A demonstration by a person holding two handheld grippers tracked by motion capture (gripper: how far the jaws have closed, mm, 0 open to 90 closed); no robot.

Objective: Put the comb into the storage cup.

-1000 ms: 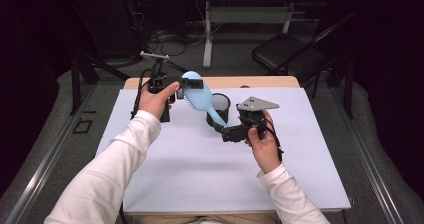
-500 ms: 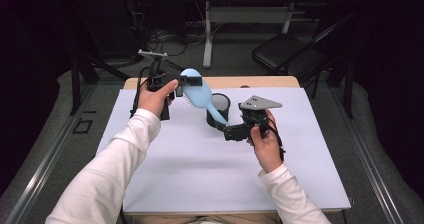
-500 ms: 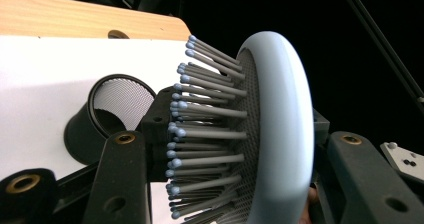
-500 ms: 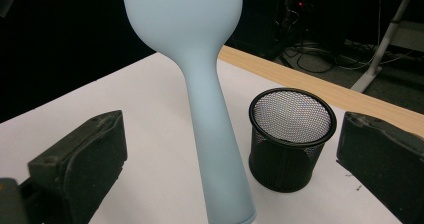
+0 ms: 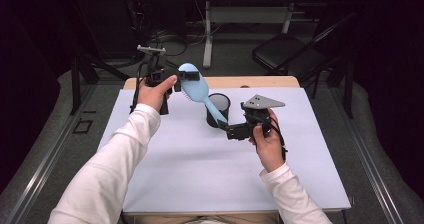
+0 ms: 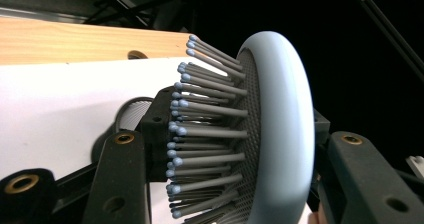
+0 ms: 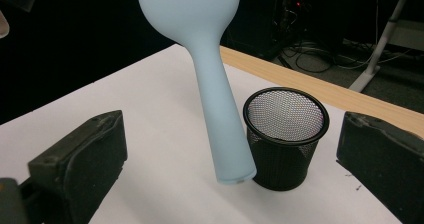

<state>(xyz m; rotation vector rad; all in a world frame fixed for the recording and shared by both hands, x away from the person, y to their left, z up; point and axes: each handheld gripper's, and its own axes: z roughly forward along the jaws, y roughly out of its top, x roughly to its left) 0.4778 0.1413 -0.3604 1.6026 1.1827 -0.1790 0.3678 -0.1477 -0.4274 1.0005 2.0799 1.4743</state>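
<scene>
We hold the brush by its head in the left gripper, jaws pinching it, above the far bench; the right gripper, jaws spread, flanks the handle. Mistimed release would probably drop it beside the cup.

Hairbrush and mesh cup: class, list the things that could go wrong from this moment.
1. The left gripper clamps the hairbrush only by its rounded head, across the bristles; it might swivel or slip.
2. The brush handle hangs in front of the mesh cup, not over its opening; lowering now could knock the light cup over.
3. The right gripper is open with the handle end loose between its jaws, so it offers no support.
</scene>
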